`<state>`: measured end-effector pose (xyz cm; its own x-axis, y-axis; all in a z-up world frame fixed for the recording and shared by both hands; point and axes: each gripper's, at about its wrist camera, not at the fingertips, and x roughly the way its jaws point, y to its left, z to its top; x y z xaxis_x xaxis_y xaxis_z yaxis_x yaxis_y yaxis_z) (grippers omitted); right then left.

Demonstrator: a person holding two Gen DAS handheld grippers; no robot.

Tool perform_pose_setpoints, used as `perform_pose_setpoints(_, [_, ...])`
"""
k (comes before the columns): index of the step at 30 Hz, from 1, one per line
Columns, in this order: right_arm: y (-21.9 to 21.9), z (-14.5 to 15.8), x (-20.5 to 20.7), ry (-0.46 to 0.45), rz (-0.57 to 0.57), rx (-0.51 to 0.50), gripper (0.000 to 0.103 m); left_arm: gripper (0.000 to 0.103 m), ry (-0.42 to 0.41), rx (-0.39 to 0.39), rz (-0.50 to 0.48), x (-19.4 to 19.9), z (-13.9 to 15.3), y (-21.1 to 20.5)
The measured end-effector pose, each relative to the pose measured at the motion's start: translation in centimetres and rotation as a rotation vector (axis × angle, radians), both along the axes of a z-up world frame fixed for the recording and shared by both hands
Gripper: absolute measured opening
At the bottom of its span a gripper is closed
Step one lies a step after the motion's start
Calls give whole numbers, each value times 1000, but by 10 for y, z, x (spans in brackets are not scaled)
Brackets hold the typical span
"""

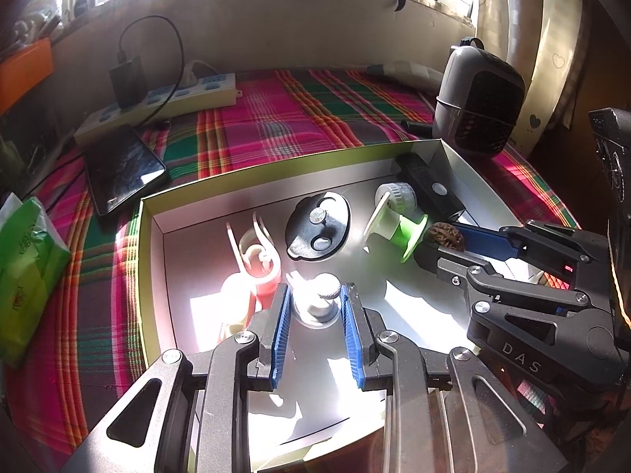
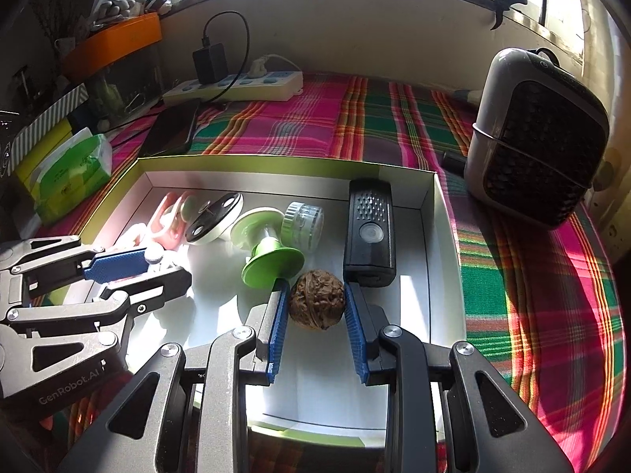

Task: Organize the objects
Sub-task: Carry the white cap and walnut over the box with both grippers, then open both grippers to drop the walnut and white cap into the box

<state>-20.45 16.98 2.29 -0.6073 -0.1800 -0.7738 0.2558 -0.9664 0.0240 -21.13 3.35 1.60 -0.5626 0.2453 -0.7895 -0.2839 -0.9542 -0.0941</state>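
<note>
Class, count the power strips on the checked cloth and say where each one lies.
2: one white power strip by the far wall carrying a black charger, another power strip nearer, beside the phone. Others may be hidden.

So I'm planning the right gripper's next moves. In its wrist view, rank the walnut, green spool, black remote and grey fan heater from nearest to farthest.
1. Walnut: between the right gripper's fingers.
2. Green spool: just left, in the box.
3. Black remote: just beyond, right; too close to rank against the spool.
4. Grey fan heater: far right, outside the box.
</note>
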Motion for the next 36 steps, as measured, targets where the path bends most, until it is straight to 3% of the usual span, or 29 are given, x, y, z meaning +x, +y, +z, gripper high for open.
perform_pose_setpoints(20, [0,0,2,1,-1,-2,30,27,7,-14,0,2,-1,0])
perform_pose_setpoints(27, [-4,0,4,-3,14,-6,40,30,5,-14,3,3,-1,-1])
perform_pose_setpoints(36, [-5,1,8,0,7,-10,41,30,4,-14,6,8,1,-2])
